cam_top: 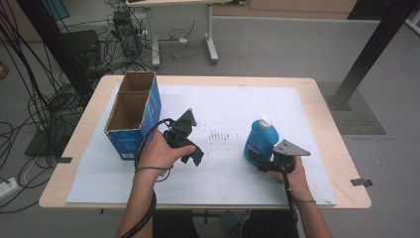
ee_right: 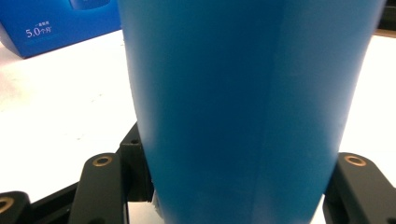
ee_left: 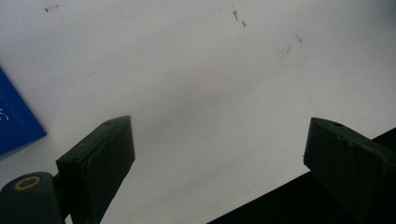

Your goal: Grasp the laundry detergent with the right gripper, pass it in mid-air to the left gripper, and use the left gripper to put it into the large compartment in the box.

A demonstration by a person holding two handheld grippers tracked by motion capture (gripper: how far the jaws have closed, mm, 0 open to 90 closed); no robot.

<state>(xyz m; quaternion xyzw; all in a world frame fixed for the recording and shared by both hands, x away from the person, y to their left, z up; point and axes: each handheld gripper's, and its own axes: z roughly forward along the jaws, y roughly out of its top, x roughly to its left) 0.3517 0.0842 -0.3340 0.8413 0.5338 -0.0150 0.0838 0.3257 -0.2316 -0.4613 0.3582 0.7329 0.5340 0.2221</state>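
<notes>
High view: a blue bottle (cam_top: 260, 142) with a white cap stands upright right of centre in the frame, on the white sheet (cam_top: 223, 183) that covers the tabletop (cam_top: 341, 148). The right claw (cam_top: 259, 161) comes at it from below in the frame and is clamped on its lower body, with the person's right hand (cam_top: 295, 174) behind it. In the right gripper view the bottle (ee_right: 243, 107) sits squarely between the two black jaws, which press its sides low down, and a blue box (ee_right: 56, 23) shows at the upper left of the frame. The left claw (cam_top: 194, 154) hangs over the sheet left of centre in the high view, held by the left hand (cam_top: 161, 152), well apart from the bottle. Its jaws stand wide apart with nothing between them, as the left gripper view shows over bare white sheet (ee_left: 196, 84). An open-topped blue cardboard box (cam_top: 133, 116) with two compartments stands at the left of the frame, just beside the left hand.
</notes>
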